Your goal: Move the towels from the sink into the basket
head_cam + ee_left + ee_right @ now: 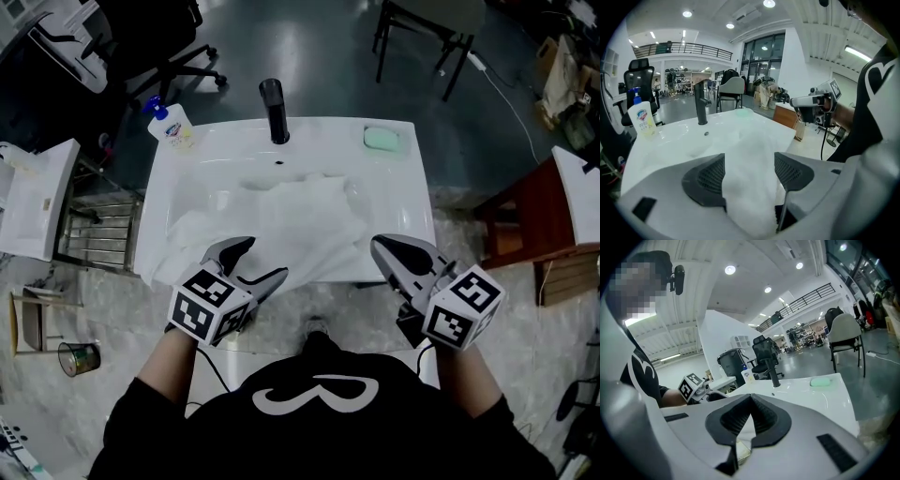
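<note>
A white cloth towel lies crumpled in the white rectangular sink. Its long axis runs side to side across the basin, and its near edge hangs over the front rim. The left tool stands wide at that edge, with towel between its jaws. The right tool, by the towel's right end, is closed; no pinched cloth can be made out.
</note>
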Tool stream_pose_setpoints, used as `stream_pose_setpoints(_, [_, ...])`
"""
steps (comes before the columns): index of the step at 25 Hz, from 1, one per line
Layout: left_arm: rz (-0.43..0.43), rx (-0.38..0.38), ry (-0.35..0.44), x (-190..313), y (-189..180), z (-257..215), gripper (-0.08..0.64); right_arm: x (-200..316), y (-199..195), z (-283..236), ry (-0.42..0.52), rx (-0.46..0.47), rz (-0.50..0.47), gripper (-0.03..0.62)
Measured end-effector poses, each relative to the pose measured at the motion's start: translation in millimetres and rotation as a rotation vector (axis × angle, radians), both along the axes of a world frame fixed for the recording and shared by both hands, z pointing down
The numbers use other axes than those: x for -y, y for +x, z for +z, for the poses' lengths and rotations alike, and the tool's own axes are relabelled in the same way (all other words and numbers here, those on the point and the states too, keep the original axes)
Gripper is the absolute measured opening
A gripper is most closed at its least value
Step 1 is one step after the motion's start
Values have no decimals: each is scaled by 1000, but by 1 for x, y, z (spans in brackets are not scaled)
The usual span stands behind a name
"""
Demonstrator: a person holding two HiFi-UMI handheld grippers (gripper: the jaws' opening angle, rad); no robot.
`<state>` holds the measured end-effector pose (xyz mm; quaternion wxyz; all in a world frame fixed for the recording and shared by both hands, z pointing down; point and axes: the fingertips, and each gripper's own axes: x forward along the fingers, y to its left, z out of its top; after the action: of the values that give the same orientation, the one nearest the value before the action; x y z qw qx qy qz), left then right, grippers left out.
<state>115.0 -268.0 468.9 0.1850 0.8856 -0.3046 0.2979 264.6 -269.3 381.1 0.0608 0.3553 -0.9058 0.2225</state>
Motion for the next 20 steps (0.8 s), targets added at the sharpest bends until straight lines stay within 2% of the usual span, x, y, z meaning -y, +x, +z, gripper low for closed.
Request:
stream_pose_setpoints(9, [73, 137, -75, -1, 10, 48, 314, 5, 10, 14, -21, -14, 18, 3])
stream_pose_setpoints(14, [101, 224, -66, -2, 12, 63, 314, 1, 12, 11, -14, 1, 25, 3])
stream_pose_setpoints(20, [107, 234, -82, -1, 14, 67, 307, -8, 14, 9, -13, -4, 32, 3])
